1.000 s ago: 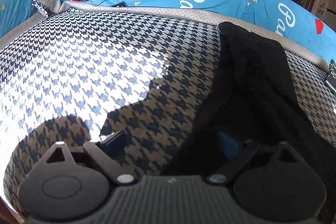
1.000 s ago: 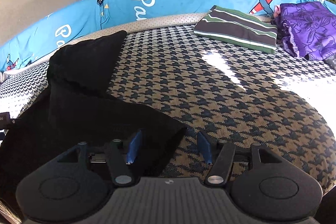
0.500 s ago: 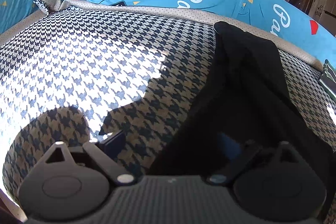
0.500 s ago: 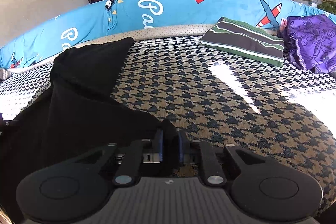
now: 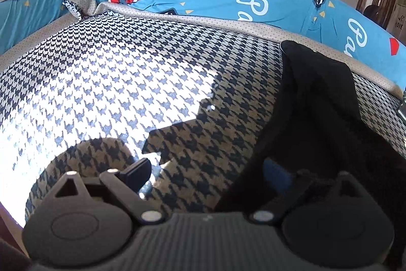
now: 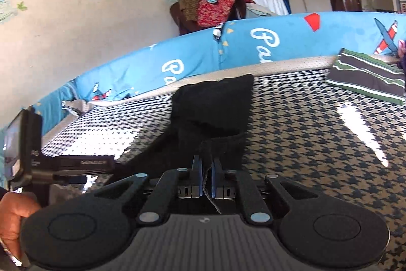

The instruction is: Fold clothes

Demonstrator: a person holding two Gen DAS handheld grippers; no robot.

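Both my grippers work one black garment (image 6: 213, 103) lying ahead of my fingers on the houndstooth bed (image 6: 317, 139). My right gripper (image 6: 206, 178) pinches its near edge; my left gripper (image 5: 210, 169) stands spread, cloth over one finger. I should clamp left first, then lift both evenly.

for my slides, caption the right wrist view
Right gripper jaws shut on black fabric garment, lifting its edge off the houndstooth-patterned bed cover.
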